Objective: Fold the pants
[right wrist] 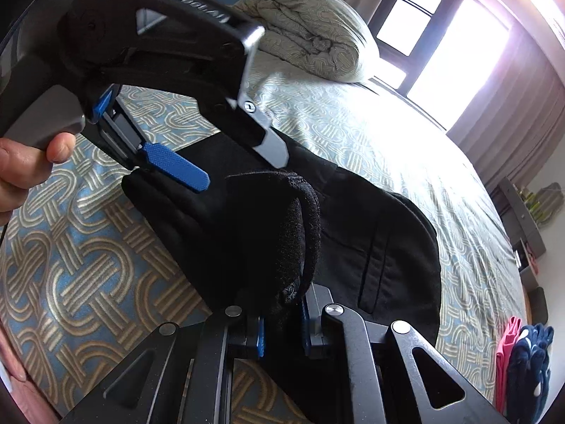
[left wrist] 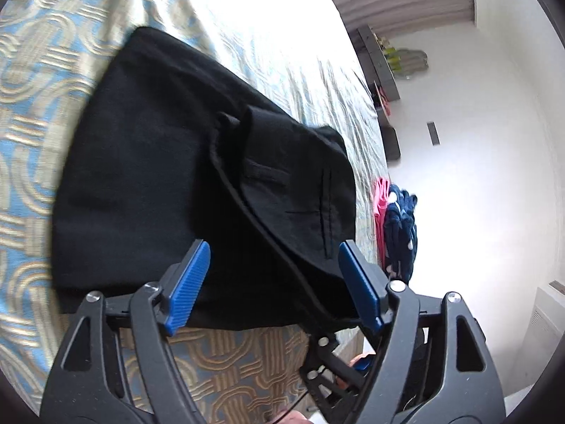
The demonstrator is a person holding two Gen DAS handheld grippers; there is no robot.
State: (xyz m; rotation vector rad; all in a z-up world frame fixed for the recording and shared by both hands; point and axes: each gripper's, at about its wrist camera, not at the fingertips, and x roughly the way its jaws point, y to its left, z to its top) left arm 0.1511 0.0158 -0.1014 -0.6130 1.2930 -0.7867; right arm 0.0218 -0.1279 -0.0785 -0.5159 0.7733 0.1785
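Observation:
The black pants (left wrist: 169,176) lie partly folded on the patterned bedspread (left wrist: 42,106), waistband and pocket side toward the bed's edge. My left gripper (left wrist: 272,282) is open, its blue pads (left wrist: 187,286) spread just above the near edge of the pants, holding nothing. It also shows in the right wrist view (right wrist: 212,166), hovering over the pants (right wrist: 388,233). My right gripper (right wrist: 282,328) is shut on a bunched, lifted fold of the black pants at their near end.
A rolled beige duvet (right wrist: 317,28) lies at the head of the bed by the window. Pink and navy clothes (right wrist: 522,364) hang over the bed's edge. A grey shelf unit (left wrist: 381,67) stands against the white wall.

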